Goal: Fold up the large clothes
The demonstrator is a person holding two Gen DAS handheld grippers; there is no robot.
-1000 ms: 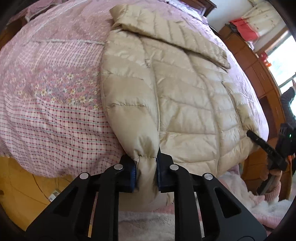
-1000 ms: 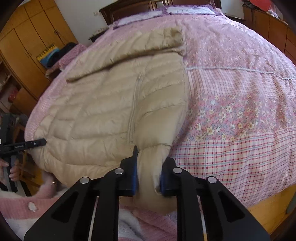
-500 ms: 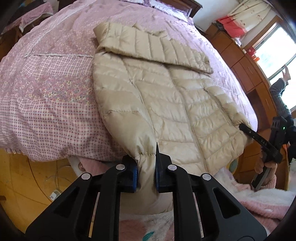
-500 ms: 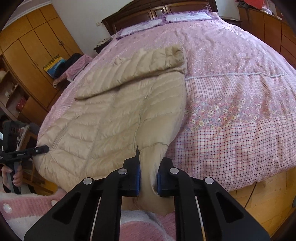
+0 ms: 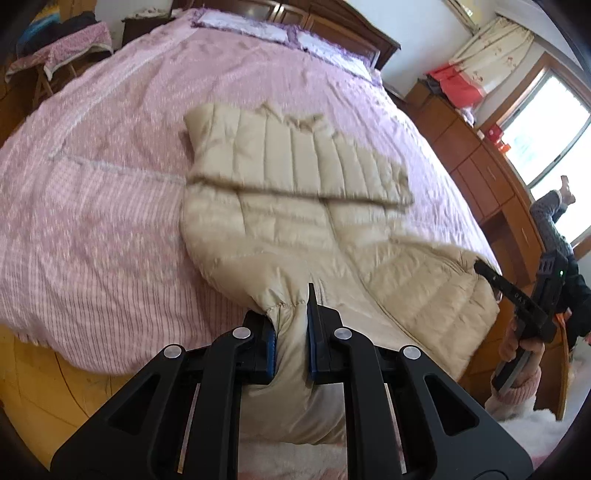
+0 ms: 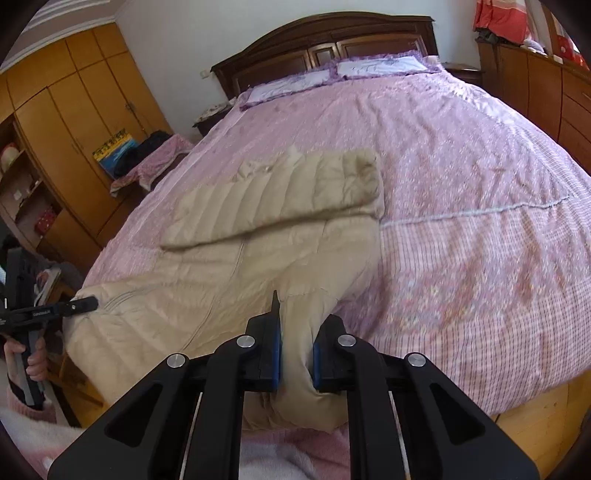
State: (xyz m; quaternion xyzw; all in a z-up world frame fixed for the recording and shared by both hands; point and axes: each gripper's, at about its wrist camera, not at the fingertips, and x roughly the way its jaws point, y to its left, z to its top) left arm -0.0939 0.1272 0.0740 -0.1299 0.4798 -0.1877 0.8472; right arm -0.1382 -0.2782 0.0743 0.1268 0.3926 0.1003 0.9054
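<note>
Left wrist view: left gripper [image 5: 291, 341] clamped on the near hem of the jacket [image 5: 295, 229], blue pads [image 5: 272, 347] pinching a bunched fold, with loose beige cloth sagging below the jaws. Beyond, jacket spread over the pink bedspread [image 5: 110, 206], top part folded down as a quilted band [image 5: 295, 162] across the body. Far right, right gripper [image 5: 491, 275] biting the other hem corner, held by a hand [image 5: 521, 347] in a pink cuff. Near edge of the jacket raised off the bed between the two grips, seemingly slack in the middle, though motion blur makes that hard to judge. Pillows [image 5: 258, 26] and a dark headboard [image 5: 332, 22] at the far end, dressers [image 5: 476, 173] and a bright window [image 5: 543, 122] to the right.

Right wrist view: right gripper [image 6: 297, 354] closed tight on its own hem corner, a thick wad of beige cloth squeezed between the pads [image 6: 276, 354]. Jacket [image 6: 229, 280] lying leftward from there over the bedspread [image 6: 480, 221], folded band [image 6: 280, 195] on top. Left gripper [image 6: 88, 303] at the far left edge, tip buried in the fabric, hand [image 6: 35, 360] around its handle. Yellow wardrobe [image 6: 66, 110] behind it, headboard [image 6: 325, 40] beyond.
</note>
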